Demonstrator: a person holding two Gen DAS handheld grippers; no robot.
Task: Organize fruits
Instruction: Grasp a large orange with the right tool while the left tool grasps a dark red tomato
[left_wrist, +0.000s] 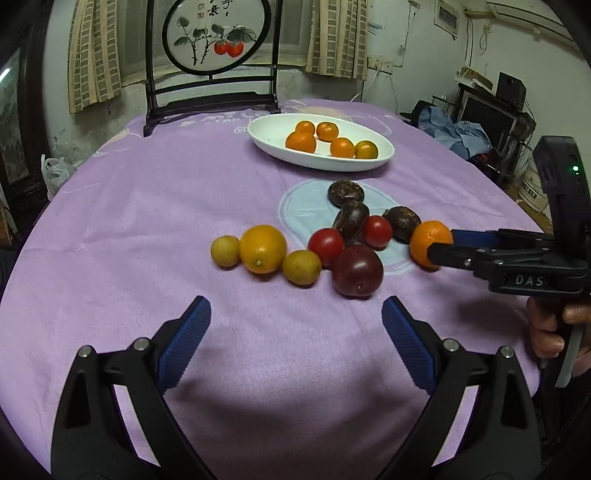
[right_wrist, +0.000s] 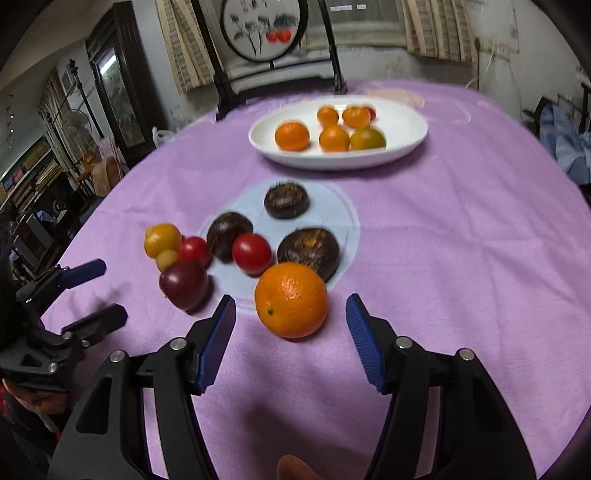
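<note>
Between the spread fingers of your right gripper (right_wrist: 291, 341) sits an orange (right_wrist: 291, 300) on the purple tablecloth (right_wrist: 461, 258), flanked but not yet pinched. Your left gripper (left_wrist: 295, 347) hangs wide open and holds nothing, short of a dark plum (left_wrist: 357, 271). Beyond lie tomatoes, brown fruits and yellow fruits; farther back, a white dish (left_wrist: 269, 138) carries five small oranges.

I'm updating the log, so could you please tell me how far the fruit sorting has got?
Done: five orange fruits lie in the white dish. In hand: the right tool is open around the loose orange, not gripping yet; the left tool is open and empty. Left: the red tomatoes, dark plum, yellow fruits and brown fruits on the cloth.
</note>
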